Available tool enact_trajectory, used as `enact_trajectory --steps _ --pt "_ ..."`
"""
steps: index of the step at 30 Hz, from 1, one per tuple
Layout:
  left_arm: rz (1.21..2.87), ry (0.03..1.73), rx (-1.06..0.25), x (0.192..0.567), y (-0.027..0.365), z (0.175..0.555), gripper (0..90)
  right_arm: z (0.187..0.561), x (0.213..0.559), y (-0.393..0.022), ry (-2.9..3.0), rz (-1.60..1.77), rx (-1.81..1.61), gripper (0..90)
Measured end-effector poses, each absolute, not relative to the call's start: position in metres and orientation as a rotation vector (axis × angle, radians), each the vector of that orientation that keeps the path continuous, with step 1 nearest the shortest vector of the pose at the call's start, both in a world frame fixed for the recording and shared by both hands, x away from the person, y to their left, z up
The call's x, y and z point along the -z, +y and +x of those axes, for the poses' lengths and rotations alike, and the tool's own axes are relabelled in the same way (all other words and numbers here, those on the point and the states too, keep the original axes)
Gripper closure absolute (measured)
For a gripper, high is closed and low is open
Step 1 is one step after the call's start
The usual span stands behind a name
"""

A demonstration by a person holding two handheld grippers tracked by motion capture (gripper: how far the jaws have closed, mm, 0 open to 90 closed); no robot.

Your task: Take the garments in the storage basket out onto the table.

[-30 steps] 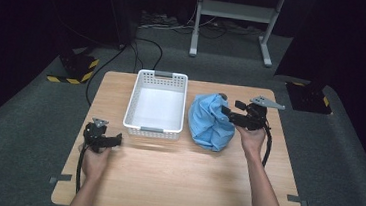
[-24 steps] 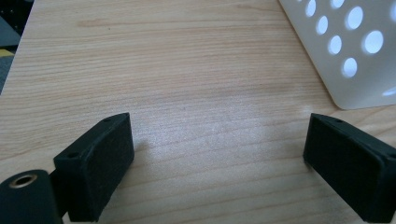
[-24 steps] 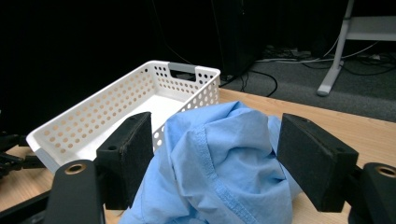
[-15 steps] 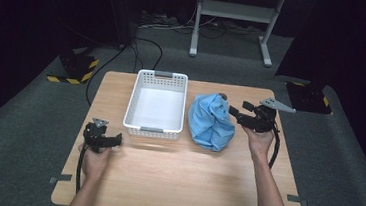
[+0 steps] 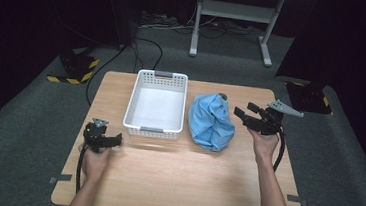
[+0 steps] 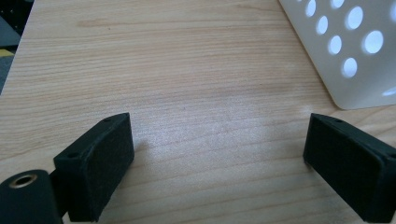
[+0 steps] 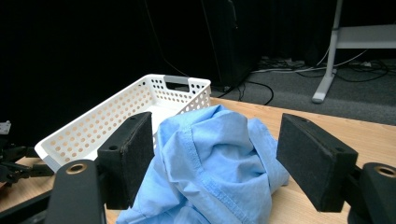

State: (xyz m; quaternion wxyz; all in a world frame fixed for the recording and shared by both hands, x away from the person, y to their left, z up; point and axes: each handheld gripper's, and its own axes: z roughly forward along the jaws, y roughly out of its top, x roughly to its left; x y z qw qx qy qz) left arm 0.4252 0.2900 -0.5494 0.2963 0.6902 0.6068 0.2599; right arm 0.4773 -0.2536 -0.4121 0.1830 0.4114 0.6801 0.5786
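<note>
Here, from the high view, the blue shirt (image 5: 211, 121) lies bunched just right of the white basket (image 5: 156, 104). The right gripper (image 5: 240, 114) hangs beside it, jaws spread. The right gripper view shows nothing pinched yet. Next it probably must close on cloth. The left gripper (image 6: 219, 158) sits spread near the basket.

A: High view sits above the table (image 5: 174, 182), facing forward and down, fairly far.
B: Gripper views?
A: Left one close, down at tabletop. Right one low, level. All share the basket (image 5: 156, 103) (image 6: 355, 51) (image 7: 140, 107).
</note>
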Motion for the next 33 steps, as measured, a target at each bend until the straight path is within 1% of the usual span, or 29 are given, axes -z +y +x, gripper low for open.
enact_trajectory --steps 6,15,33 --pt "1.836 1.614 -0.691 0.549 0.290 0.425 8.6 0.473 0.412 -0.261 1.884 1.171 -1.679 27.4" --pt "1.836 1.614 -0.691 0.549 0.290 0.425 8.6 0.465 0.416 -0.270 1.877 1.193 -1.663 27.6" --pt "1.836 1.614 -0.691 0.549 0.290 0.425 8.6 0.451 0.428 -0.277 1.873 1.209 -1.672 27.9"
